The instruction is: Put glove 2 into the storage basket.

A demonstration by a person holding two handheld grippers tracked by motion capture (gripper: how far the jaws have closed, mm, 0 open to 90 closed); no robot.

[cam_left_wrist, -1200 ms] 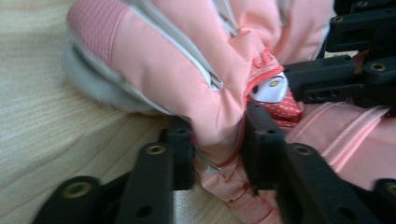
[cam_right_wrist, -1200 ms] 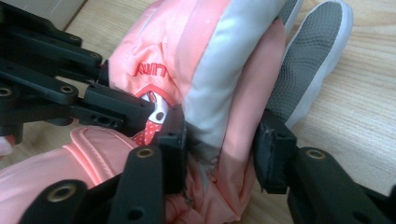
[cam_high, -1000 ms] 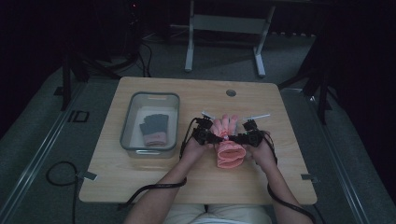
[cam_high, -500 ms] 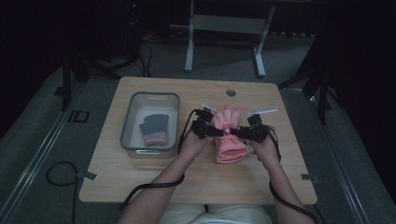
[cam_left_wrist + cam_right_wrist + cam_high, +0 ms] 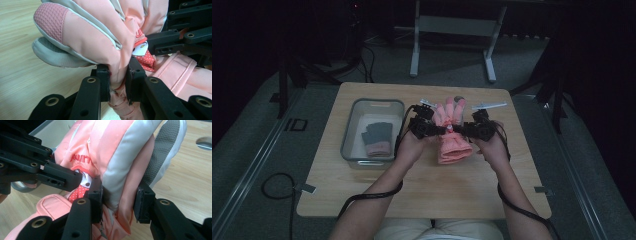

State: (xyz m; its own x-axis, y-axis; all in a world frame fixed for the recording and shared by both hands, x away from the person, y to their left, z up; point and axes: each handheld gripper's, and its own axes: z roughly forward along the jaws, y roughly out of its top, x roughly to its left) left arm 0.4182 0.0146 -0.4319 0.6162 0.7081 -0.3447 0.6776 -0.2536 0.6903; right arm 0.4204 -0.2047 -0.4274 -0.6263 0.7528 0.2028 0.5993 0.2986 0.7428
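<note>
Both tongs are clamped on the pink glove (image 5: 451, 131): left tongs (image 5: 118, 81) pinch a fold at its wrist, right tongs (image 5: 119, 201) grip a thicker bunch of the other edge. It's lifted above the table (image 5: 362, 195), middle of the high view. Looks light, puffy and floppy with smooth fabric, so seams or cuff seem the safest hold. Fingers point toward the top of frame, cuff toward the bottom.

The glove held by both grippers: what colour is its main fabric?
Salmon pink glove with pale grey trim, clearest in the left gripper view.
</note>
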